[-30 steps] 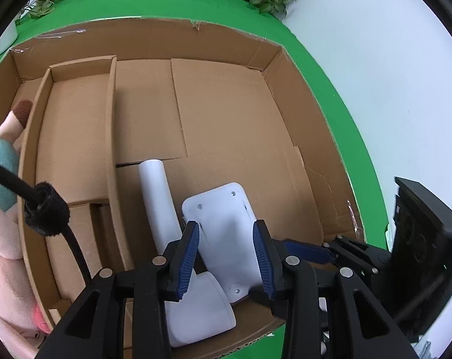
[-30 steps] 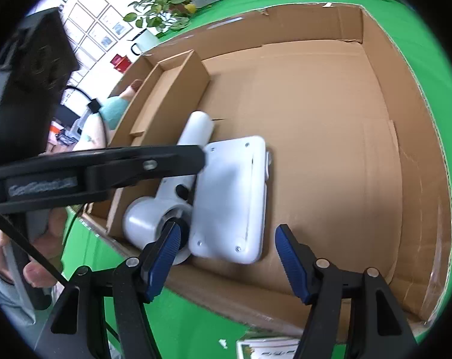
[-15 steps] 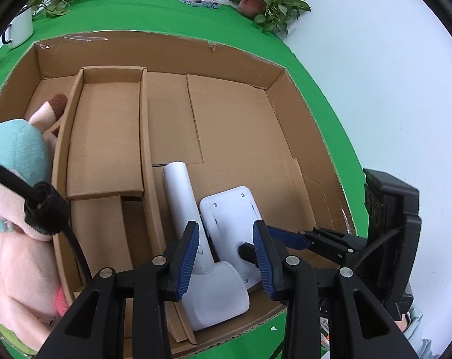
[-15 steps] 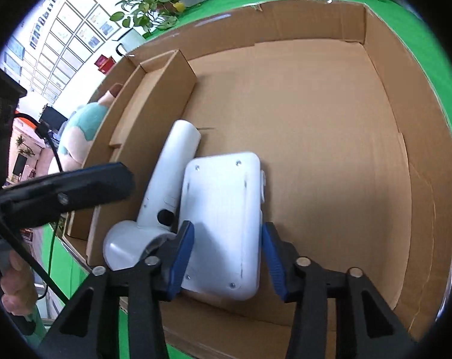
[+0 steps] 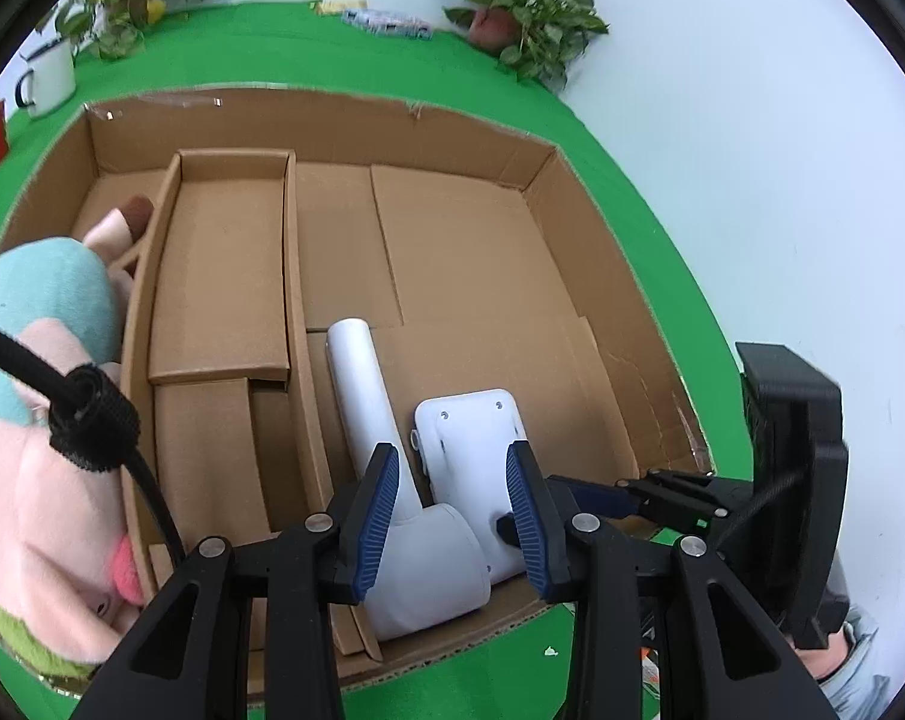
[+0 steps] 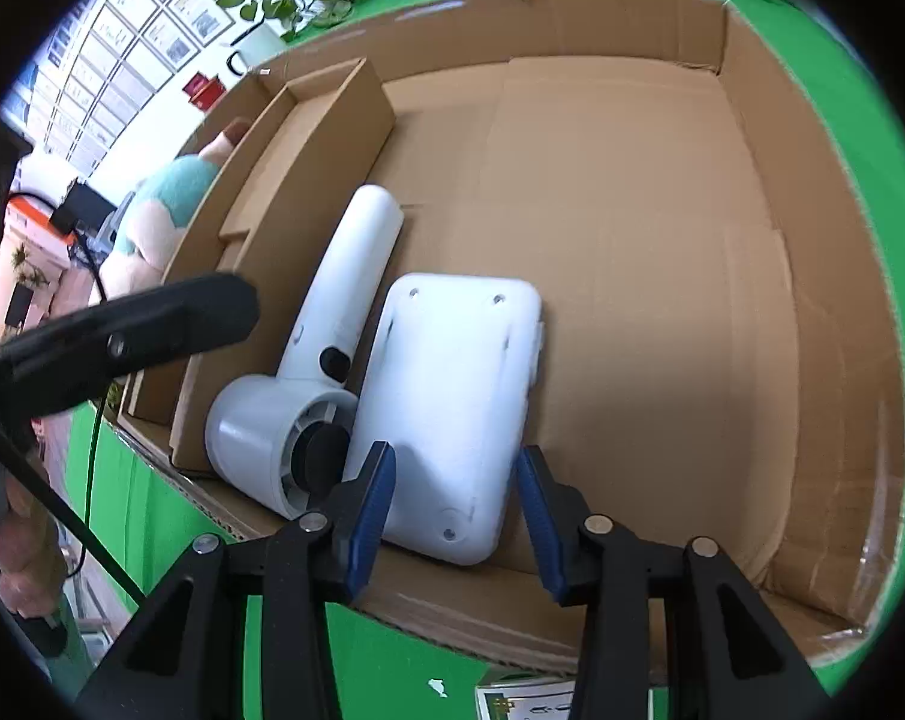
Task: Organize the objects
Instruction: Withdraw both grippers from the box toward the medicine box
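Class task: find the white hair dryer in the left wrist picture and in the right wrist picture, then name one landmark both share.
Left wrist view: the white hair dryer lies low centre, partly behind the left gripper.
Right wrist view: the dryer lies left of centre, barrel nearest.
Shared landmark: the flat white device right beside it in the cardboard box.

Green table (image 5: pixel 272 54) – cardboard box (image 5: pixel 572 192), mug (image 5: pixel 47 84), potted plant (image 5: pixel 512 6).
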`<state>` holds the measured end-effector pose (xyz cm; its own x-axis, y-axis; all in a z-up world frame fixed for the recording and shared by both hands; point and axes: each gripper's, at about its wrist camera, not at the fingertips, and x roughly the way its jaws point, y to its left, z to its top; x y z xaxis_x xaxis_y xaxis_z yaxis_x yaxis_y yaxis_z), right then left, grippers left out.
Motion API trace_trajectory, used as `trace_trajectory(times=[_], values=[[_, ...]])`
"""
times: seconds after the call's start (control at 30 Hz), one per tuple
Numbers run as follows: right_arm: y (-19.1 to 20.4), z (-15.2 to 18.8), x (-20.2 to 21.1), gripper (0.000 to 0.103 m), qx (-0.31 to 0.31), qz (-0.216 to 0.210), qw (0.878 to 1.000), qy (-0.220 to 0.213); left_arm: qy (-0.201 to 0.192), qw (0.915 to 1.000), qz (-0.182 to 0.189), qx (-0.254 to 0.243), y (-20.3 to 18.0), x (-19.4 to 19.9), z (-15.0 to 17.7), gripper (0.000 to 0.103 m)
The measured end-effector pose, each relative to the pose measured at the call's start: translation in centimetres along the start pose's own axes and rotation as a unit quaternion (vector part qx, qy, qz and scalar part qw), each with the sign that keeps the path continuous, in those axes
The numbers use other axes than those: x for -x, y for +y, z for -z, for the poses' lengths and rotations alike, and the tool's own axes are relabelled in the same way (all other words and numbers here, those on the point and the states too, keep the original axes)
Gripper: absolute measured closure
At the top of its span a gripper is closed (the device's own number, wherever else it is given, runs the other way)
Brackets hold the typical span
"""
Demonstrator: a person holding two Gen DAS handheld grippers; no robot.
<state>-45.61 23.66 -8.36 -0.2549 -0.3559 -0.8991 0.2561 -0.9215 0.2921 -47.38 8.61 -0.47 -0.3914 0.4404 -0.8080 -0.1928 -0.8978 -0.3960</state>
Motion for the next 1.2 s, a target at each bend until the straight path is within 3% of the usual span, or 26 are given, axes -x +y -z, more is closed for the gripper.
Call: trace_trajectory(times=[0.03,0.1,0.13,0.23,0.3,0.33,0.4,0.47,0.53,0.67,0.8,0.9,1.03,1.07,1.13,1.17,1.2], values=[[0.0,0.1,0.3,0.059,0.001,0.003,1.000,-0.008,-0.012,0.9999,-0.006,-0.005,-0.3,0.6,0.3,0.067],[0.3,0.4,1.3,0.031,0.007,0.015,0.999,-0.032,-0.039,0.9988,-0.022,-0.020,-1.0,1.9,0.9,0.067],[0.6,0.7,2.1,0.025,0.012,0.023,0.998,-0.051,-0.057,0.9974,-0.034,-0.027,-1.4,2.8,1.4,0.067],[1.9,2.4,4.3,0.020,0.037,0.072,0.990,-0.111,-0.119,0.9884,-0.084,-0.042,-2.2,5.6,2.9,0.054],[2.8,4.1,5.4,0.017,0.046,0.109,0.981,-0.154,-0.167,0.9769,-0.124,-0.049,-2.9,7.5,4.3,0.032],[3.1,4.8,5.8,0.017,0.048,0.127,0.976,-0.172,-0.195,0.9683,-0.146,-0.055,-3.5,8.4,5.3,0.029],[3.8,6.3,6.5,0.017,0.046,0.160,0.964,-0.205,-0.238,0.9508,-0.186,-0.069,-4.5,9.9,7.0,0.012],[4.4,8.3,7.3,0.017,0.041,0.169,0.956,-0.235,-0.268,0.9318,-0.229,-0.086,-5.6,10.8,8.8,0.003],[5.0,9.4,8.1,0.017,0.041,0.170,0.950,-0.257,-0.283,0.9222,-0.249,-0.087,-6.3,11.6,10.8,0.001],[5.9,11.3,9.3,0.017,0.055,0.174,0.940,-0.288,-0.294,0.9177,-0.258,-0.069,-6.7,12.3,13.8,0.001],[6.1,12.1,9.8,0.017,0.064,0.170,0.939,-0.290,-0.289,0.9164,-0.273,-0.049,-6.8,12.5,16.3,0.001],[6.0,13.0,10.4,0.017,0.063,0.175,0.936,-0.298,-0.294,0.9061,-0.302,-0.040,-7.2,12.8,18.3,0.001],[5.8,13.9,10.8,0.017,0.055,0.174,0.931,-0.318,-0.290,0.9079,-0.300,-0.037,-7.7,12.5,19.9,0.001],[5.8,14.4,10.9,0.019,0.055,0.174,0.928,-0.324,-0.289,0.9078,-0.302,-0.041,-7.5,12.1,19.2,0.002],[6.0,15.1,10.8,0.036,0.061,0.185,0.924,-0.331,-0.286,0.9058,-0.308,-0.051,-7.9,11.6,19.4,0.007],[6.1,15.3,10.8,0.064,0.065,0.189,0.922,-0.331,-0.286,0.9053,-0.309,-0.054,-8.0,11.5,19.4,0.013],[6.2,15.5,10.7,0.079,0.069,0.194,0.922,-0.328,-0.288,0.9035,-0.313,-0.053,-8.2,11.4,19.8,0.028]])
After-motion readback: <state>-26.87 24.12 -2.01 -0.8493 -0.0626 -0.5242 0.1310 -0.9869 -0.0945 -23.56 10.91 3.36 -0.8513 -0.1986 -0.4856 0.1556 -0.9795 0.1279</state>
